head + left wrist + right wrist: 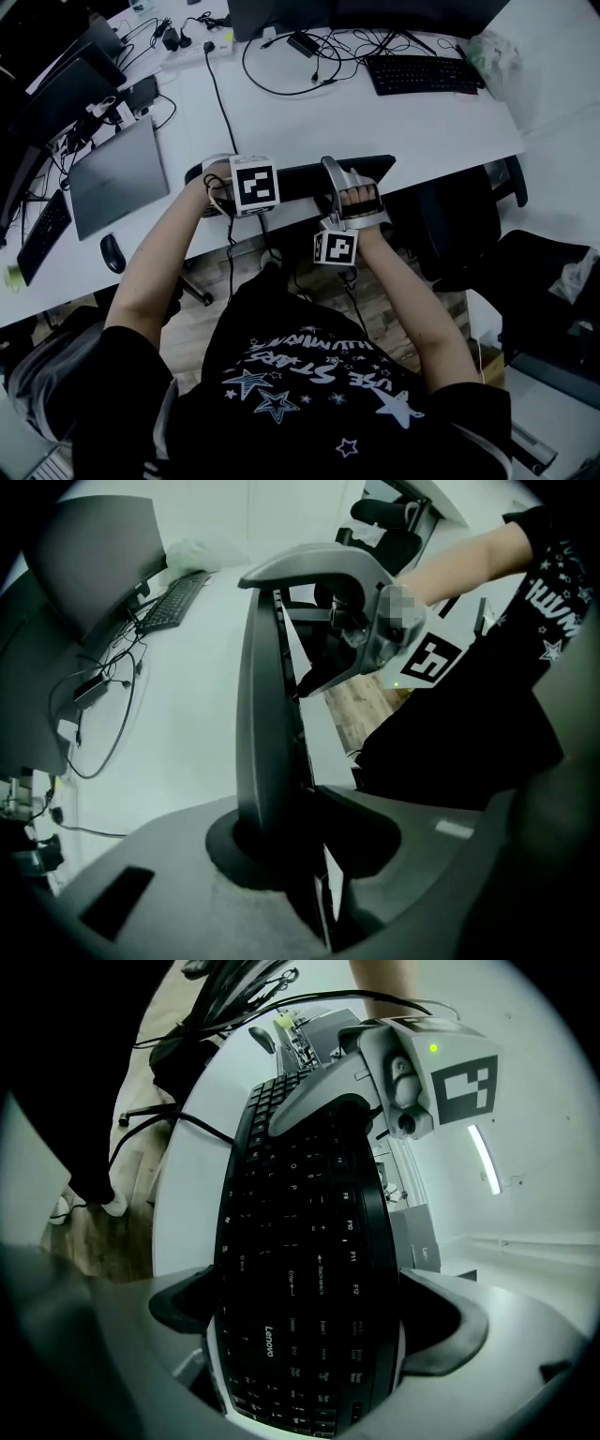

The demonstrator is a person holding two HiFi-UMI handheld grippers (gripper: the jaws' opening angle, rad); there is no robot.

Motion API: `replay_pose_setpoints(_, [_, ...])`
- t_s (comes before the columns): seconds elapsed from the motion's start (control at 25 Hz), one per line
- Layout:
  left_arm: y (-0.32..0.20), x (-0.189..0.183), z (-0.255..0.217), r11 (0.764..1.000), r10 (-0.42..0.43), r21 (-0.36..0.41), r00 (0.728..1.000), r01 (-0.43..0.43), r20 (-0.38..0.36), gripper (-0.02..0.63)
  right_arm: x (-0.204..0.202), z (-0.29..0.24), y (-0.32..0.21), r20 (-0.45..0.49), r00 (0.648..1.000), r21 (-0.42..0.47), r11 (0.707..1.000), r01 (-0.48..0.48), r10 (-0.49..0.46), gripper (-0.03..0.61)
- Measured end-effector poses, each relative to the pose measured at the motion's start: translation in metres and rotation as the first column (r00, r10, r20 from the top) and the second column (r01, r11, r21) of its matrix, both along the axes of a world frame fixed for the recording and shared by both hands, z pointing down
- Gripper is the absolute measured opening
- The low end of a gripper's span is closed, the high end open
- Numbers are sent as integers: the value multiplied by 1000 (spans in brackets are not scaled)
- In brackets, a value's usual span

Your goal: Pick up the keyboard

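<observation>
Left tool (305, 841), right tool (309, 1312) clamp one keyboard (300, 1194); two other keyboards (422, 73) (42, 234) apart

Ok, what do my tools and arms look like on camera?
The left tool and right tool are grey with curved jaws. Each carries a white cube with black square markers. A black cable trails from the left one. You wear a black star-printed T-shirt with short sleeves.
</observation>
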State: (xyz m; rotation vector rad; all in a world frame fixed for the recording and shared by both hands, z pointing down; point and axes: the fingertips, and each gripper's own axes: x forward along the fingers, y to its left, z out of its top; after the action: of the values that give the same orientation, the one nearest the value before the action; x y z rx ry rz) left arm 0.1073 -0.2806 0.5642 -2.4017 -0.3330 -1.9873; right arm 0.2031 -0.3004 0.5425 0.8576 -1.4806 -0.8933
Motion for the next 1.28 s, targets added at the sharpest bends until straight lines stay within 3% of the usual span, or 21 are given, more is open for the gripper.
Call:
replay_pose_setpoints(0.4, [19,-11,-5,985,-147,89,989,147,-9,91,15,-29,23,117,990,74,993,-88,79,575])
replay_pose_setpoints(0.68, [40,-4,-21,930,-270,221,953,295,-138,91,46,-82,48,276,952,181,965,-188,134,575])
replay_pose_setpoints(1.0, [96,9,-54,861,-395,192,857,471,-332,91,71,-126,104,445,882,196,944,-266,156,575])
replay_pose_setpoints(1.12, [116,15,-66,828,-415,202,813,523,-408,91,78,-128,128,512,841,162,942,-294,174,575])
replay_pose_setpoints(1.28, [144,19,-72,785,-471,152,738,601,-483,89,83,-123,150,611,763,99,937,-336,209,574])
